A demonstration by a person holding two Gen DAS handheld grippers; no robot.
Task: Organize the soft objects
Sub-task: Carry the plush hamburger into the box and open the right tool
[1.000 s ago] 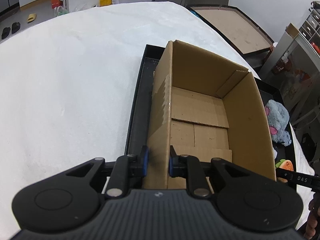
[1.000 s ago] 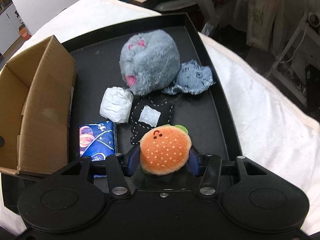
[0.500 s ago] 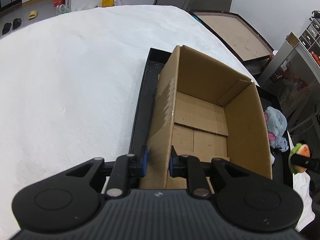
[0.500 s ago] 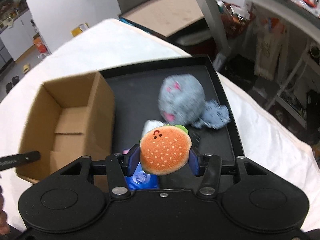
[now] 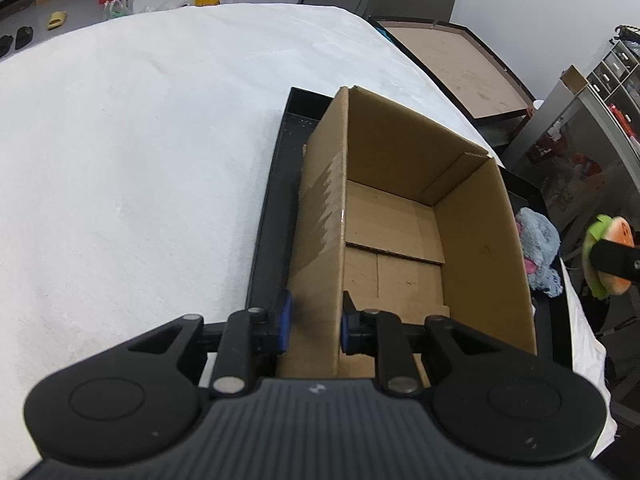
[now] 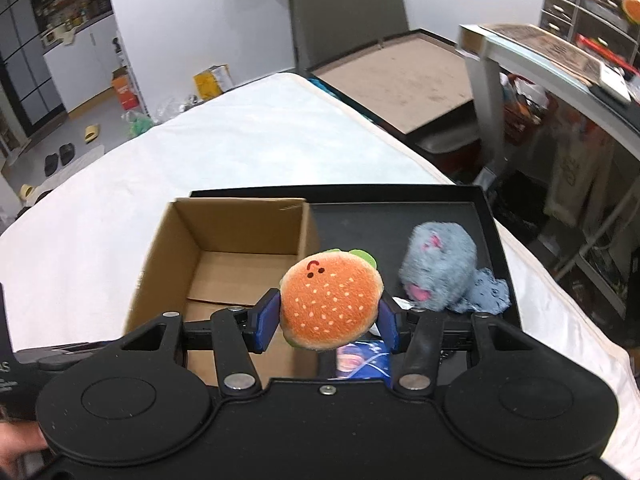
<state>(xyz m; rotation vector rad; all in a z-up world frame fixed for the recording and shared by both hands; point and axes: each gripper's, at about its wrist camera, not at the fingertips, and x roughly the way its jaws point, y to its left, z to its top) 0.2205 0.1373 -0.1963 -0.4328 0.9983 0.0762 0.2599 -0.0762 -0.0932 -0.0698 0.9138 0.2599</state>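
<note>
An open, empty cardboard box (image 5: 400, 240) stands at the left of a black tray (image 5: 272, 216). My left gripper (image 5: 315, 322) straddles the box's near-left wall; its jaws are opening, and both pads still lie against the cardboard. My right gripper (image 6: 328, 319) is shut on an orange burger plush (image 6: 330, 300), held in the air above the tray near the box's (image 6: 240, 272) right wall. In the left wrist view the burger plush (image 5: 616, 230) hangs at the far right. A grey plush (image 6: 438, 264) lies on the tray (image 6: 360, 216).
Beside the grey plush lies a blue denim piece (image 6: 490, 292). A blue printed packet (image 6: 362, 360) shows under my right gripper. The tray rests on a white cloth-covered surface (image 5: 140, 180). A shelf unit (image 6: 560, 60) and a low board stand to the right.
My right gripper has risen with the burger plush and swung left toward the box. The left gripper stays on the box wall, its pads slightly farther apart.
</note>
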